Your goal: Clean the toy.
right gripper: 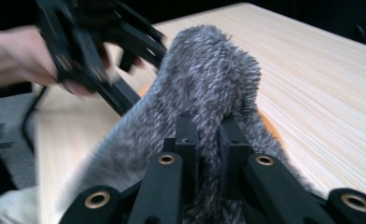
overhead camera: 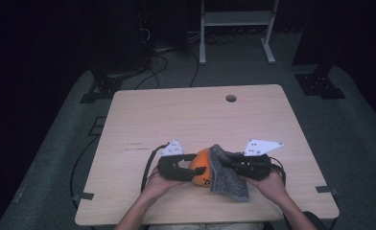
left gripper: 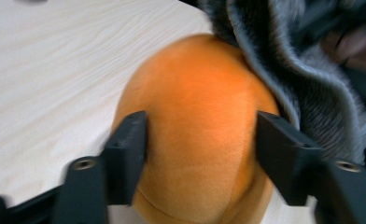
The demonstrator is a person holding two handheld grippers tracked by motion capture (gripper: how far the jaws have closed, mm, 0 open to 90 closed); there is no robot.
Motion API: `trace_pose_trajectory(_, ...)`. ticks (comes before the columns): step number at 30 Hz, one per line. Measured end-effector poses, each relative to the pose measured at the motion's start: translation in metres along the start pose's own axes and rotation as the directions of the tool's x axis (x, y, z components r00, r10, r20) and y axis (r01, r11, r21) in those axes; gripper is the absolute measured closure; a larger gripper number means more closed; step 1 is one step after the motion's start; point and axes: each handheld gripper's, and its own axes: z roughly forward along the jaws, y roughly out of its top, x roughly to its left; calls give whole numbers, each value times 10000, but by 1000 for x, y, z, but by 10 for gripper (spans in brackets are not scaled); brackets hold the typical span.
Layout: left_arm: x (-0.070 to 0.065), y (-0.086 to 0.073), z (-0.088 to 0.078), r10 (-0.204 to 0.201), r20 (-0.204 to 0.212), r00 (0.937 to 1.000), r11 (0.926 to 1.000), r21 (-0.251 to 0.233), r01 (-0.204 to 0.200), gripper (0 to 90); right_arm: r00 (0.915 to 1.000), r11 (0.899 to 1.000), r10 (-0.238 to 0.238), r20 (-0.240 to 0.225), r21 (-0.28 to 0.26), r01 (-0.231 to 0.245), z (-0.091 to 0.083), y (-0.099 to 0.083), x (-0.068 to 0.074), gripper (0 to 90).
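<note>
High view is showing me both grippers meeting near the front edge of the table, with the orange plush between them and the grey furry cover draped over its right side. I am holding the plush with the left gripper, jaws closed in against its two flanks and denting the soft body slightly. I am pinching the cover with the right gripper, jaws nearly together on a fold of fur.

My judgement is that the cover is being worked along the plush, though I cannot tell whether on or off. To do this well, I am thinking the left grip should sit firm and low so the plush does not roll, while the right draws the fur straight along the body instead of twisting, keeping enough fabric in the pinch that it does not slip out.

Left gripper view is giving me what the overhead cannot: each black jaw pressing the orange plush, and the cover's edge curling just beside the far jaw. Right gripper view is showing how little gap is left around the fold of fur, and a sliver of orange peeking beneath it.
</note>
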Motion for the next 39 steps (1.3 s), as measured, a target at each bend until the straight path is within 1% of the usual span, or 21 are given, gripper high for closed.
trace_pose_trajectory(1, -5, 2, 1, 541, -175, 9984, 9985, 80, -539, 430, 9998, 9998, -200, -60, -47, 200, 3, 5, 5, 804)
trace_pose_trajectory(3, -16, 5, 3, 1780, -540, 9825, 9837, 341, -1763, 449, 9992, 9991, -393, -16, -159, 393, 5, 10, 9, 804)
trace_pose_trajectory(4, -19, 4, 2, 2044, -566, 9772, 9786, 361, -2026, 450, 9992, 9991, -382, 70, -202, 383, 4, 12, 8, 804)
trace_pose_trajectory(6, -16, 2, 0, 1878, -524, 9808, 9821, 264, -1866, 448, 9995, 9994, -246, 199, -251, 251, 1, 10, 1, 804)
trace_pose_trajectory(9, -11, 0, -2, 1618, -350, 9862, 9868, 138, -1614, 419, 9966, 9996, 119, 810, -271, -97, -10, 4, -15, 804)
trace_pose_trajectory(11, -12, 0, -3, 1778, -309, 9836, 9840, 136, -1775, 404, 9948, 9987, 454, 916, -285, -430, -16, -1, -25, 804)
trace_pose_trajectory(18, -10, 0, -4, 1859, -468, 9815, 9826, 143, -1854, 356, 9864, 9980, 487, 1567, -470, -418, -37, -3, -36, 803)
trace_pose_trajectory(20, -10, 1, -5, 1889, -572, 9803, 9820, 101, -1886, 367, 9899, 9986, 473, 1335, -296, -437, -40, -3, -37, 803)
trace_pose_trajectory(23, -8, 1, -4, 1585, -619, 9854, 9874, 103, -1582, 350, 9956, 9988, 415, 834, 224, -436, -29, -8, -34, 799)
trace_pose_trajectory(25, -4, 2, -2, 531, -610, 9967, 9981, 355, -510, 229, 9984, 9974, 267, 508, 650, -300, -17, -11, -27, 800)
trace_pose_trajectory(26, 0, 1, -1, -185, -226, 9996, 9974, 694, 200, 189, 9990, 9972, 273, 354, 687, -297, -14, -11, -25, 800)
trace_pose_trajectory(27, 3, -1, 1, -947, 218, 9953, 9900, 1074, 919, 165, 9995, 9973, 272, 181, 674, -284, -13, -11, -23, 801)
trace_pose_trajectory(28, 4, -4, 4, -1351, 388, 9901, 9812, 1439, 1283, 126, 9995, 9970, 319, -1, 702, -318, -13, -10, -22, 800)
trace_pose_trajectory(29, 2, -5, 4, -1221, 238, 9922, 9819, 1486, 1172, 136, 9990, 9971, 359, -273, 676, -340, -13, -10, -19, 801)
trace_pose_trajectory(31, -4, -1, 2, -336, -110, 9994, 9887, 1458, 348, 264, 9984, 9971, 264, -496, 725, -227, -11, -9, -15, 801)
trace_pose_trajectory(32, -7, 1, 0, 310, -417, 9987, 9916, 1266, -255, 329, 9982, 9976, 184, -578, 671, -145, -11, -8, -14, 801)
trace_pose_trajectory(33, -10, 3, -1, 884, -685, 9937, 9915, 1013, -812, 371, 9986, 9983, 138, -512, 569, -108, -11, -6, -13, 801)
trace_pose_trajectory(34, -14, 5, -2, 1627, -1037, 9812, 9840, 900, -1537, 398, 9994, 9991, 70, -340, 428, -55, -12, -3, -14, 801)
trace_pose_trajectory(36, -21, 7, 1, 3055, -1547, 9395, 9512, 935, -2939, 421, 9999, 9998, 75, 134, -187, -73, -16, 1, -18, 802)
trace_pose_trajectory(37, -22, 7, 2, 3355, -1396, 9316, 9409, 993, -3239, 419, 9993, 9985, 255, 281, -501, -241, -18, 2, -22, 802)
trace_pose_trajectory(39, -21, 4, 5, 3333, -1202, 9351, 9418, 889, -3242, 400, 9974, 9984, 327, 648, -484, -296, -18, 2, -29, 802)
